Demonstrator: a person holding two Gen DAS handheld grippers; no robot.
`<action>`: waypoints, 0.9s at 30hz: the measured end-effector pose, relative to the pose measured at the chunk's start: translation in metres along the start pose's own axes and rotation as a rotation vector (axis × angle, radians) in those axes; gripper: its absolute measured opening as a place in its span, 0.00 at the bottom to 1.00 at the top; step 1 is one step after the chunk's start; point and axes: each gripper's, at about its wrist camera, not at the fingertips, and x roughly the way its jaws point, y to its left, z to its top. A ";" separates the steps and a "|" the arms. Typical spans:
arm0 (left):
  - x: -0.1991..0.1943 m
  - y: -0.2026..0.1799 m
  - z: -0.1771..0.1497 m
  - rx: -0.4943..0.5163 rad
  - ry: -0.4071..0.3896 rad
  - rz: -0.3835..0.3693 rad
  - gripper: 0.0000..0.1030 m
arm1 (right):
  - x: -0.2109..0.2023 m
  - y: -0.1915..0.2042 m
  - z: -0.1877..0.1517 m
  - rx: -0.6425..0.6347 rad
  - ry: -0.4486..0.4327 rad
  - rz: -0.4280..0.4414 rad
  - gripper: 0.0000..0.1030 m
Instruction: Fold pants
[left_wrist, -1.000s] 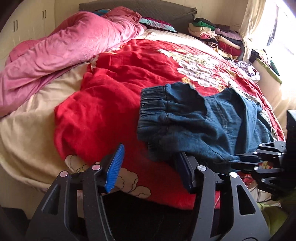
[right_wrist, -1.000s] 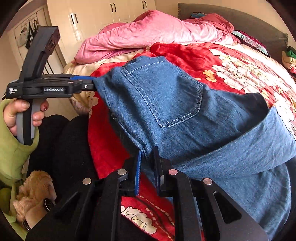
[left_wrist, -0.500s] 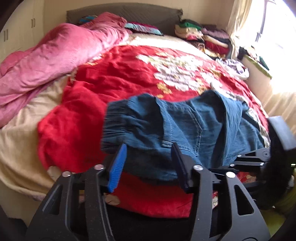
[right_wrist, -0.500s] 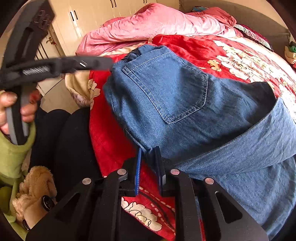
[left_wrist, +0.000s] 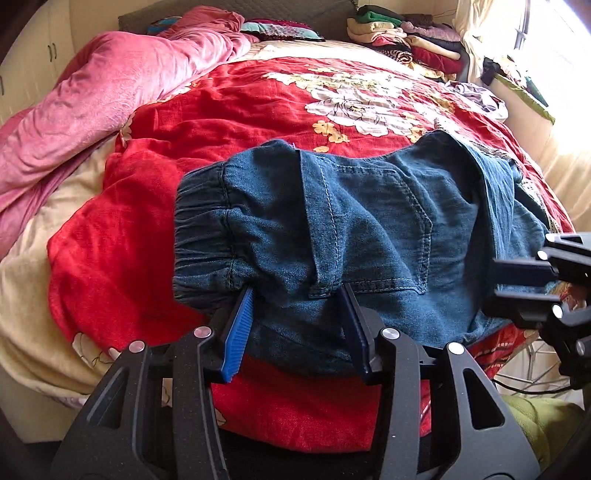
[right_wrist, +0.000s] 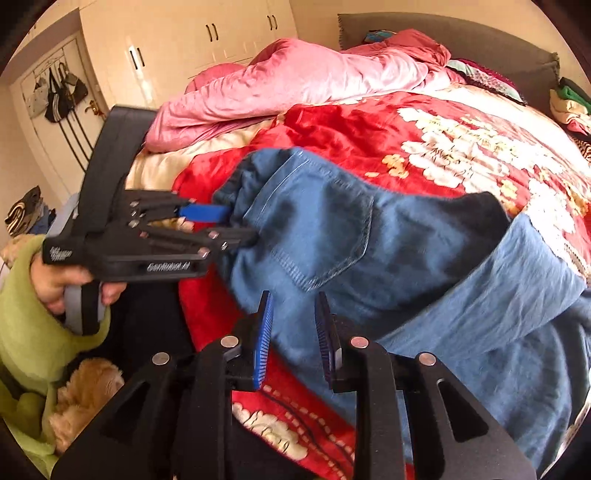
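Left wrist view: the left gripper (left_wrist: 297, 325) has a thick fold of the denim pants (left_wrist: 369, 236) between its blue pads (left_wrist: 236, 332), near the elastic waistband, and both pads press into the cloth, so it grips the pants at a fairly narrow gap. The pants lie bunched on the near edge of the red floral blanket (left_wrist: 221, 122), back pocket up. A pink quilt (left_wrist: 110, 92) is heaped along the left of the bed, and a stack of folded clothes (left_wrist: 406, 40) sits at the far end. The right gripper (left_wrist: 532, 288) reaches in from the right edge against the pants' near corner.

Right wrist view: the right gripper (right_wrist: 295, 332) is opening; its jaws stand a little apart with the pants' (right_wrist: 369, 251) lower edge between the pads (right_wrist: 264, 339), which no longer pinch it. The left gripper (right_wrist: 225, 225), held by a hand (right_wrist: 62, 284) in a green sleeve (right_wrist: 26, 325), bites the waistband side. A white wardrobe (right_wrist: 192, 40) stands behind the bed
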 end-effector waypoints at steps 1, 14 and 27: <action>0.000 0.000 0.000 0.000 0.001 0.000 0.36 | 0.004 0.000 0.001 -0.002 0.006 -0.006 0.27; 0.001 -0.002 -0.002 -0.004 0.001 -0.009 0.37 | 0.043 -0.015 -0.012 0.073 0.134 -0.057 0.32; -0.011 -0.004 0.003 -0.002 -0.011 -0.001 0.37 | 0.002 -0.011 -0.007 0.069 0.031 -0.104 0.47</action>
